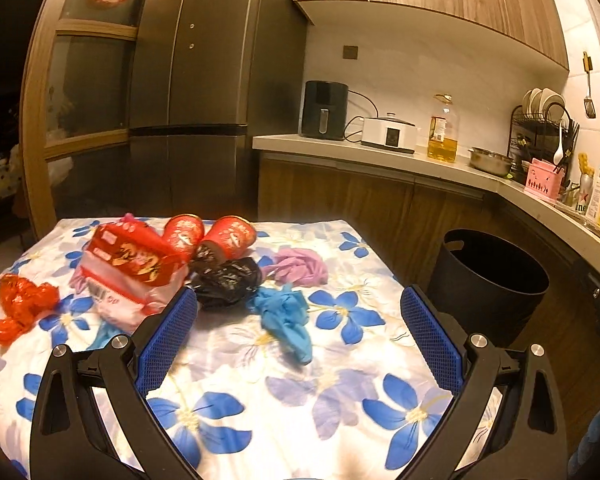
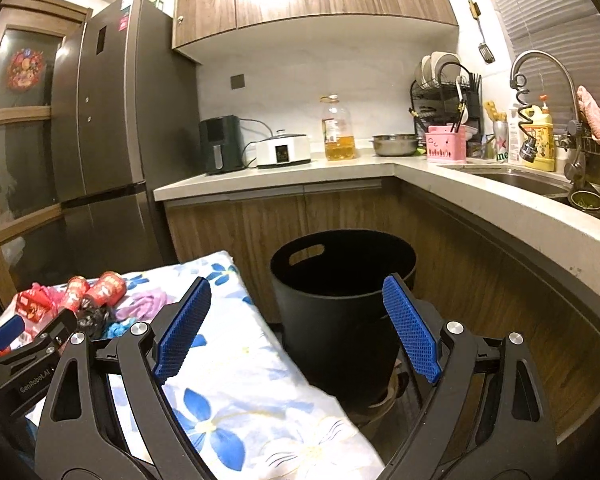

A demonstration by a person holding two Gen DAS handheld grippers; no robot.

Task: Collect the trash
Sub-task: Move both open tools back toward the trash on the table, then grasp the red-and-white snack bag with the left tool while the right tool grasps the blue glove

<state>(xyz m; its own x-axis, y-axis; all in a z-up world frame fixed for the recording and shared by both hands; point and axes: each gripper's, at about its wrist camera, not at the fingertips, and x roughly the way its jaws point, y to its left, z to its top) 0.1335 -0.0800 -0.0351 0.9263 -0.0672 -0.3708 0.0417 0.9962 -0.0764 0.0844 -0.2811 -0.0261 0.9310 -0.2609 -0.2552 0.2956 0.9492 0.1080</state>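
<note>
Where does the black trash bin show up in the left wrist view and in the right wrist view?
Left wrist view: the black trash bin stands at the right, on the floor beside the table.
Right wrist view: the bin is at centre, framed by the open gripper's fingers.
Shared landmark: the oil bottle on the counter.

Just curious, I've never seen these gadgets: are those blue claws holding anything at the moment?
No, nothing is held. The left gripper and the right gripper are both wide open, with nothing between their fingers.
</note>
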